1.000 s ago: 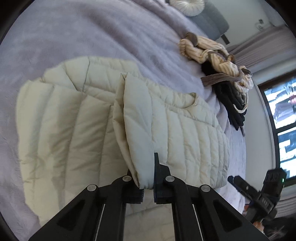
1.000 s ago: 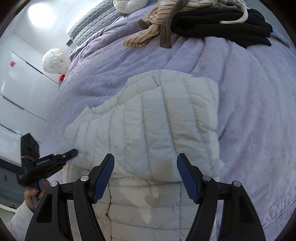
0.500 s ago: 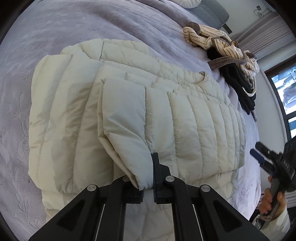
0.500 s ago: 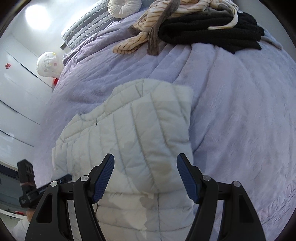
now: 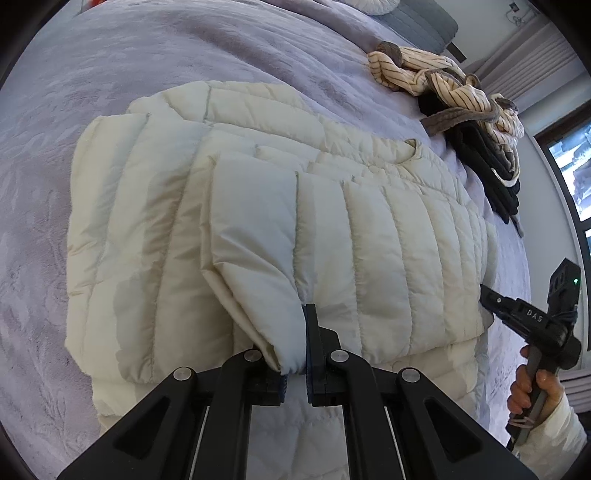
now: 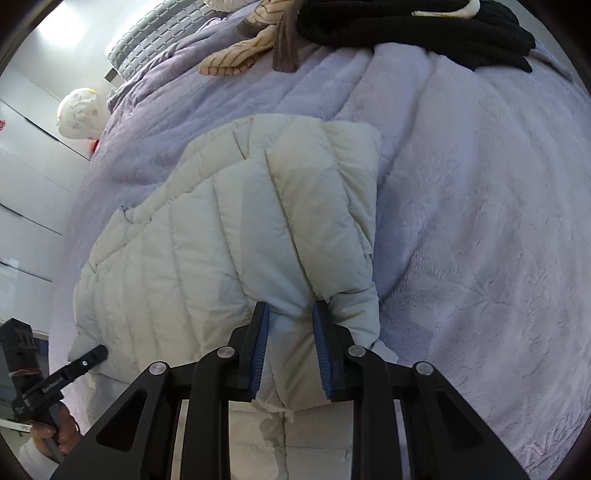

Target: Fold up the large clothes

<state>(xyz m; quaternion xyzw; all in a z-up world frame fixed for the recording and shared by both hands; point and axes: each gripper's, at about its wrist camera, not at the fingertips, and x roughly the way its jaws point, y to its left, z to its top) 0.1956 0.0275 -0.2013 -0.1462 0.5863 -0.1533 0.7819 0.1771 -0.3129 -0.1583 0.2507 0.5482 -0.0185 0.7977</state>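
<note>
On the lilac bedspread [image 5: 155, 74], a cream quilted puffer jacket [image 5: 388, 236] lies partly folded, pinched at both near corners by handheld grippers.

The left gripper [image 5: 295, 354] is clamped tight on the cuff end of the folded-over sleeve panel, its black fingers [image 5: 314, 343] pressed on the fabric edge. The right gripper [image 6: 290, 350] has just been closing its jaws, and a thick bunch of the jacket's right edge now bulges between the blue pads [image 6: 260, 347], which squeeze it from both sides. The jacket rests in the near middle of the bed, collar notch pointing away toward a heap of striped cream clothing [image 5: 443, 81] and a black garment [image 6: 413, 29] lying at the far side, well apart from it. Each wrist view shows the other gripper at its side edge, held in a hand [image 5: 532, 387] with a white sleeve.
</note>
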